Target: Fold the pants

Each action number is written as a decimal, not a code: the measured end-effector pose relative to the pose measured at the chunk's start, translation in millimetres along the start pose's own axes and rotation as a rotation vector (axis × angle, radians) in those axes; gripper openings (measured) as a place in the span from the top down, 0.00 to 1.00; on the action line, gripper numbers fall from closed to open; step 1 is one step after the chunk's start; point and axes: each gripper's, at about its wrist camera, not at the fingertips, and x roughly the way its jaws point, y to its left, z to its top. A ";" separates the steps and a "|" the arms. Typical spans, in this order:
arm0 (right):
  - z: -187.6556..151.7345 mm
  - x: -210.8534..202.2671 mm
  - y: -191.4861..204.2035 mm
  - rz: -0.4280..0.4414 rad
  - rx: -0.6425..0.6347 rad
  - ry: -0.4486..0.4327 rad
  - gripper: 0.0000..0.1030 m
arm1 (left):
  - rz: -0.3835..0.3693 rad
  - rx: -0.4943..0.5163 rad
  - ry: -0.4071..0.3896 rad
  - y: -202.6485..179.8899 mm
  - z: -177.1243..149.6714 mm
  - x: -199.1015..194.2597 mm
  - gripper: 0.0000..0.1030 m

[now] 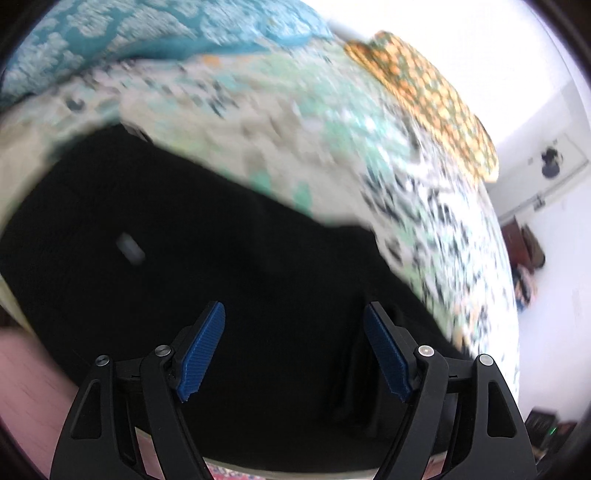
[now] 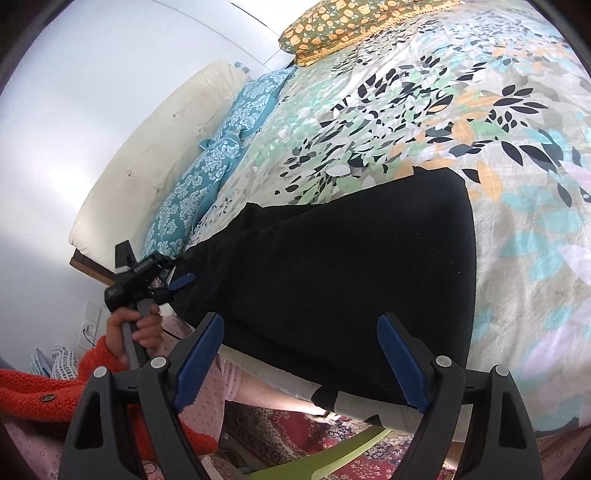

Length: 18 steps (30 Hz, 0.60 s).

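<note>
Black pants (image 2: pixel 343 266) lie flat on the floral bedspread (image 2: pixel 480 110) along the bed's near edge. They fill the lower part of the blurred left wrist view (image 1: pixel 221 277). My left gripper (image 1: pixel 293 314) is open just above the pants, holding nothing. It also shows in the right wrist view (image 2: pixel 177 282), at the pants' left end. My right gripper (image 2: pixel 301 321) is open over the pants' near edge, empty.
Teal patterned pillows (image 2: pixel 207 177) and a cream headboard (image 2: pixel 147 155) lie at the left. An orange floral pillow (image 2: pixel 343 22) is at the far side. A red patterned rug (image 2: pixel 295 432) and a green object (image 2: pixel 332 458) are below the bed edge.
</note>
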 end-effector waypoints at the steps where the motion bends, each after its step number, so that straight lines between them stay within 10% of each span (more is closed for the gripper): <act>1: 0.0 0.0 0.5 -0.002 -0.002 0.000 0.17 | 0.003 -0.017 -0.009 11.5 16.3 -7.6 0.21; 14: -1.5 12.7 10.4 -0.006 -0.032 0.043 0.17 | 0.325 0.020 0.041 113.5 87.5 7.1 0.16; 18: -2.4 20.5 12.9 -0.014 -0.043 0.072 0.17 | 0.299 -0.057 0.049 132.6 86.6 20.4 0.05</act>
